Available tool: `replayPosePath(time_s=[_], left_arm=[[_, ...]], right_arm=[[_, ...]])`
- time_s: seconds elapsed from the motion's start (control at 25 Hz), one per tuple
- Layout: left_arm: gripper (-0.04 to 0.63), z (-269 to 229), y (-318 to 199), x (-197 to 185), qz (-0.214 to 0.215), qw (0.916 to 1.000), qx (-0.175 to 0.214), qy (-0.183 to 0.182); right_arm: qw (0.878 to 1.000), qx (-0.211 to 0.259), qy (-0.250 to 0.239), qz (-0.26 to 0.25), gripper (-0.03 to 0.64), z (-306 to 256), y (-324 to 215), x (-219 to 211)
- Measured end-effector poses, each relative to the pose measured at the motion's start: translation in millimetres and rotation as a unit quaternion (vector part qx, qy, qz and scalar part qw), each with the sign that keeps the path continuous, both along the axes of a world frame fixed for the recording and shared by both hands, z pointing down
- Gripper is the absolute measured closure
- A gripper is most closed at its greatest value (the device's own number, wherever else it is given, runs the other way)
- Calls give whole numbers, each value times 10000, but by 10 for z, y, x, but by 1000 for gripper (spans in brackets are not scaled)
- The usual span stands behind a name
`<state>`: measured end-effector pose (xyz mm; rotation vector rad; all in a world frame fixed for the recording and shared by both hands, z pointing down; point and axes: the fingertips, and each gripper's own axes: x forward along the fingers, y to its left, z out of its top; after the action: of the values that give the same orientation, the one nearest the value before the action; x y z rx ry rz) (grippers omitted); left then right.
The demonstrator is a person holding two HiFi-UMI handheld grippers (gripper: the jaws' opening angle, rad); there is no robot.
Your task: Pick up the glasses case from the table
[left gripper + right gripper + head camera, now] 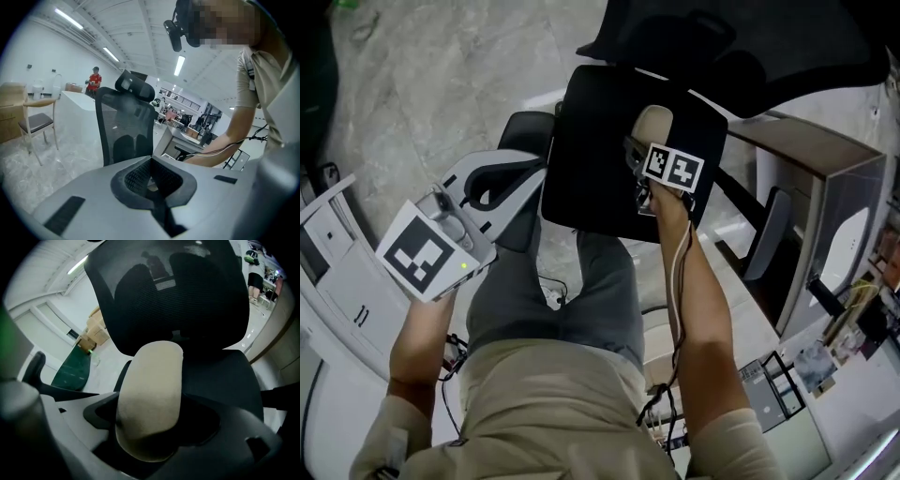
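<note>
The black office chair fills the middle of the head view, its seat right in front of your knees. The right gripper view looks up its mesh backrest.

Your left tool is off to the left of the seat, over the pale floor, with its marker cube towards you. In the left gripper view its dark pads are pressed together with nothing between them, and it looks past them at another mesh chair.

Your right tool reaches out over the seat, and its jaws are clamped on the near end of the glasses case. The beige, rounded case sticks out lengthwise beyond the jaws towards the backrest. You cannot tell from either view whether its far end touches the seat.
</note>
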<state>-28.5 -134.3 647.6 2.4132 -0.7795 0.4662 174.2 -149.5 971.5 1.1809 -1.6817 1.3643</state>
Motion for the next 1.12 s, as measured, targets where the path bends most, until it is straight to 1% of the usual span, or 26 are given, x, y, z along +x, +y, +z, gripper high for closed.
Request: replayPosePath(time_s=[0.12,0.16,0.24,0.36,0.44,0.64,0.76,0.92,1.12], left_arm=[[581,-214,-57,-17,17,9993,357,83],[581,-282,-55,-34,34,9991,418,93],[583,-411,-26,-92,66,9989,458,64],[581,-626,51,-168,48,9993,378,18],[583,-792,79,-209,48,9991,426,24],[583,-1161,117,-365,78,9976,691,-31],[581,-1323,164,-426,203,9957,899,-88],[583,-1576,219,-488,293,9941,1038,-117],[581,-1897,233,-502,321,9918,1234,-59]], right_arm=[[9994,167,-156,254,258,-323,-80,38],[9990,217,-205,329,258,-442,-97,45],[9979,318,-318,470,258,-685,-131,39],[9953,478,-513,674,258,-1081,-165,31],[9933,628,-608,755,258,-1361,-196,39],[9883,1028,-749,839,258,-1999,-240,23],[9850,1236,-815,888,258,-2338,-229,42],[9814,1499,-890,798,258,-2787,-217,54],[9731,1963,-951,743,258,-3433,-239,153]])
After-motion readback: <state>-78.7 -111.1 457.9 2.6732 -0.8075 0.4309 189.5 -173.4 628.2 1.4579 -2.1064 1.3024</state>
